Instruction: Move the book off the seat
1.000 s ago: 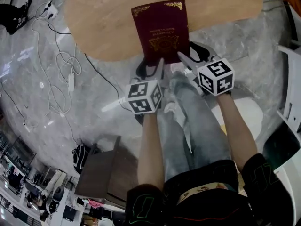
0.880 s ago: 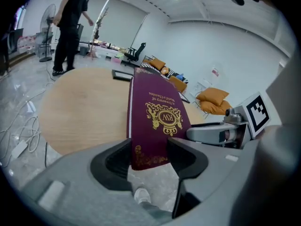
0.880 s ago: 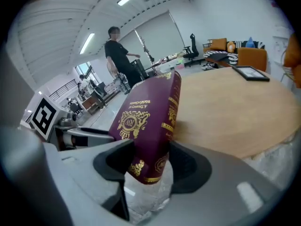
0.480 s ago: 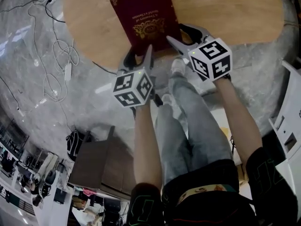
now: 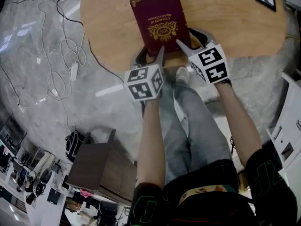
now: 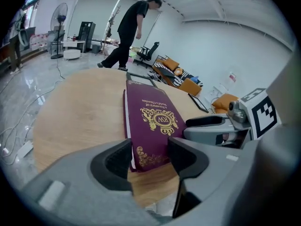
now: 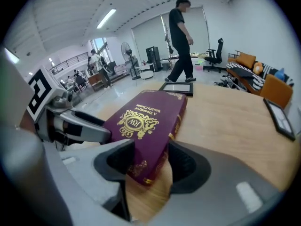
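The book (image 5: 159,25), a stiff, likely weighty hardback, lies flat at the seat's (image 5: 108,18) near edge. The left gripper (image 5: 150,55) and right gripper (image 5: 189,37) gape around its near corners, seemingly not pinching; grip there.

Head view looks steeply down; gripper views closely share the book (image 5: 160,25).
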A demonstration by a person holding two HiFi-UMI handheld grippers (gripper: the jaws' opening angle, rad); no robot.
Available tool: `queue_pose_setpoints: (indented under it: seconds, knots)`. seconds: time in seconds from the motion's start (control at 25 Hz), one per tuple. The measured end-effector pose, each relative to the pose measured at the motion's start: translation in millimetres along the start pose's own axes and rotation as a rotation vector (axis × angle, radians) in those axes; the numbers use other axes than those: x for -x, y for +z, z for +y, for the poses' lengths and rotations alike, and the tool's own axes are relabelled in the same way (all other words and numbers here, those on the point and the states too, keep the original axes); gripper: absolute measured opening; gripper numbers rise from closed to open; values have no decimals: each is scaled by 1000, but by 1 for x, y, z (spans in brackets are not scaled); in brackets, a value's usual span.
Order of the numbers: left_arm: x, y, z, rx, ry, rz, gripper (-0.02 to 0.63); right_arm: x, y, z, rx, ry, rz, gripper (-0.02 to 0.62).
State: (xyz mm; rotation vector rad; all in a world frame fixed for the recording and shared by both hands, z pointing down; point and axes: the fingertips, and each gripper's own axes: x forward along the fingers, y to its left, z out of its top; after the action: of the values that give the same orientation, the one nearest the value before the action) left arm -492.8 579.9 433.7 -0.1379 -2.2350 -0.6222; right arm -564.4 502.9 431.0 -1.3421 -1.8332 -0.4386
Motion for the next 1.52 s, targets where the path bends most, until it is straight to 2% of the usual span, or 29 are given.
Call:
queue_pose_setpoints:
  seconds: [0.04, 0.12, 0.2, 0.24, 0.32, 0.4, 0.48, 0.52, 0.6, 0.76, 0.92, 1.08, 1.28, 1.52]
  knots:
    - [2, 0, 1, -9, 2, 12, 244, 1, 0, 4, 7, 1, 19, 216]
    - [8, 5, 7, -20, 19, 14, 172, 7, 2, 11, 9, 20, 34, 216]
    - [23, 19, 7, -36, 28, -13, 150, 25, 11, 16, 12, 16, 27, 207]
    - [34, 30, 4, -49, 23, -34, 96, 36, 16, 18, 6, 5, 22, 162]
    - [57, 51, -3, -63, 1, -75, 50, 57, 28, 22, -25, -16, 13, 75]
    - [82, 74, -10, -50, -29, -123, 14, 73, 41, 32, -66, -10, 1, 54]
    - [108, 108, -18, -33, -64, -202, 11, 84, 62, 42, -90, 4, -33, 3]
    - [121, 126, -23, -43, -81, -247, 11, 89, 76, 47, -96, 9, -63, 3]
    - [144, 160, -34, -105, -108, -312, 11, 101, 109, 59, -114, 28, -143, 3]
    - [192, 216, -55, -213, -124, -371, 11, 145, 181, 79, -146, 53, -291, 3]
    - [244, 269, -72, -265, -76, -460, 11, 198, 245, 76, -130, -1, -405, 3]
    - [288, 310, -77, -249, -19, -579, 11, 241, 297, 71, -93, -83, -528, 3]
    - [330, 356, -87, -313, -9, -705, 11, 282, 353, 84, -73, -123, -678, 3]
    - [371, 395, -96, -377, 26, -821, 11, 326, 388, 84, 13, -214, -757, 3]
